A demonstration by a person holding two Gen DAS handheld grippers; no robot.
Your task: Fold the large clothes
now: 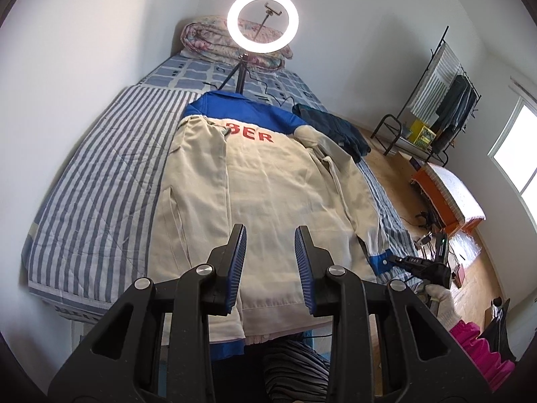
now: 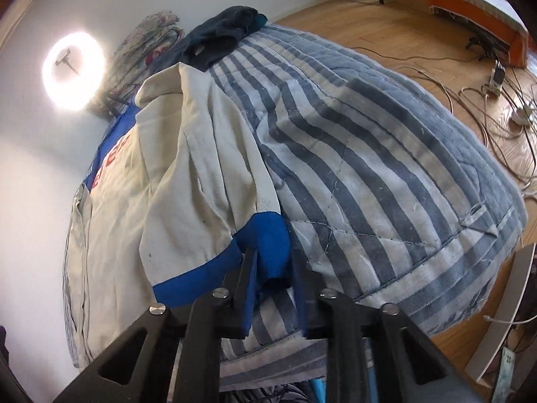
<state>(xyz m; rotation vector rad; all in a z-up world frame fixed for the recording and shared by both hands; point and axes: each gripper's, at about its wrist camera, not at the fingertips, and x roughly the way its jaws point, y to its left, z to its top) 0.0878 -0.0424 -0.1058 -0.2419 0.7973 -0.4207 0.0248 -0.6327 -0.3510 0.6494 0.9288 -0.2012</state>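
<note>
A large cream jacket (image 1: 268, 184) with a blue yoke and red letters lies back-up on the striped bed quilt (image 1: 100, 184). Its left sleeve (image 1: 201, 168) is folded over the back. My left gripper (image 1: 270, 255) hangs open above the jacket's lower back, with nothing between its fingers. The right sleeve runs down the bed's right side to a blue cuff (image 2: 268, 238). My right gripper (image 2: 272, 268) is shut on that cuff, which fills the gap between its pads. From the left wrist view the right gripper (image 1: 396, 262) shows at the cuff (image 1: 377, 262), held by a gloved hand (image 1: 443, 299).
A lit ring light (image 1: 262, 21) on a tripod stands on the bed beyond the collar, with a folded floral quilt (image 1: 208, 37) behind it. A dark blue garment (image 1: 335, 127) lies by the right shoulder. A clothes rack (image 1: 446, 100), an orange-sided box (image 1: 446, 194) and cables (image 2: 496, 100) occupy the wooden floor.
</note>
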